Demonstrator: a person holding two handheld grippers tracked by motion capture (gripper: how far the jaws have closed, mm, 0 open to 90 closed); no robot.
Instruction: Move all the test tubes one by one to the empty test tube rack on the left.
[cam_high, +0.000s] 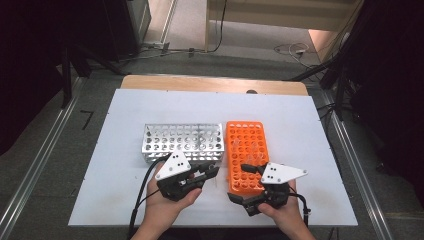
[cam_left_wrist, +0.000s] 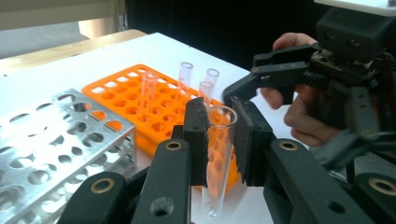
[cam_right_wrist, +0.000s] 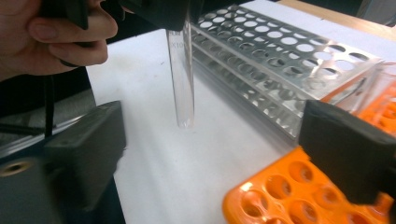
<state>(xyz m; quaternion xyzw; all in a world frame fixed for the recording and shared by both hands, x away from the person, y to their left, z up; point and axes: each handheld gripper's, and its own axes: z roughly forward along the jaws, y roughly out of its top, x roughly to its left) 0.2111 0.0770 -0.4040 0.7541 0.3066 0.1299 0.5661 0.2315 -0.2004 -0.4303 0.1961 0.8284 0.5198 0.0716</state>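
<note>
**Glass tube clamped in my left gripper, between two racks**

Steel comes first on the left: the metal rack (cam_high: 182, 142) sits on the white table (cam_high: 125, 200), its rows of round holes open to the top. In my left gripper view the same rack (cam_left_wrist: 56, 140) fills the lower left corner.

Just in front of its near right corner I hold my left gripper (cam_high: 207, 175). Its jaws are clenched on a clear glass tube (cam_left_wrist: 217, 158), gripping it just under the rim. The tube hangs upright, mouth up, round bottom down, over bare table in the narrow gap between the two racks. From my right gripper view the tube (cam_right_wrist: 182, 79) shows its lower end close above the white surface; I cannot tell whether it touches.

Right of the gap lies the orange rack (cam_high: 246, 155), long side running away from me, just beside the metal one. Four more tubes (cam_left_wrist: 186, 79) stand upright in its holes toward the far end.

Furthest right is my right gripper (cam_high: 245, 184), low over the near end of the orange rack, pointing left toward the held tube. Its jaws are spread wide, holding nothing, and the orange rack (cam_right_wrist: 299, 196) lies below them in my right gripper view.
</note>
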